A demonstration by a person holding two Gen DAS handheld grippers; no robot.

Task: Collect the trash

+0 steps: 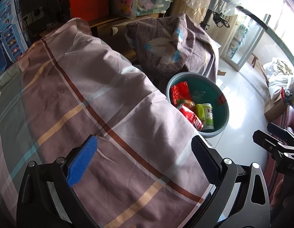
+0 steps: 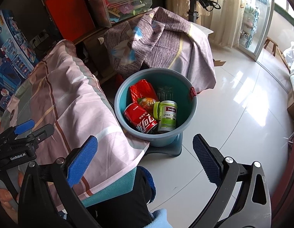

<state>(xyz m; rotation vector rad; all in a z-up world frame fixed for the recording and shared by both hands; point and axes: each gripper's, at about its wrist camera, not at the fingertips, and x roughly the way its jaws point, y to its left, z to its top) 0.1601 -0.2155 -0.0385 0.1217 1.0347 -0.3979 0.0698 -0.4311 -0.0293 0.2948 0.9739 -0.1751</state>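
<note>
A teal bin [image 2: 190, 110] stands on the tiled floor beside the cloth-covered table [image 2: 70, 98]. It holds a red Coca-Cola can [image 2: 140, 118], a green Swisse bottle [image 2: 166, 116], a red foil wrapper [image 2: 142, 91] and an orange snack pack [image 2: 147, 102]. My right gripper [image 2: 145, 161] is open and empty, above the floor just short of the bin. My left gripper [image 1: 144, 163] is open and empty over the plaid cloth [image 1: 80, 98]. The bin [image 1: 225, 117] with the can [image 1: 190, 117] and bottle [image 1: 205, 115] shows ahead to the right in the left wrist view.
A second cloth-draped piece of furniture [image 2: 162, 39] stands behind the bin. Boxes and a clear storage tub [image 2: 126, 3] line the back wall. The bin sits on a dark base [image 2: 175, 148]. The glossy floor [image 2: 232, 114] stretches right toward a glass door [image 2: 261, 19].
</note>
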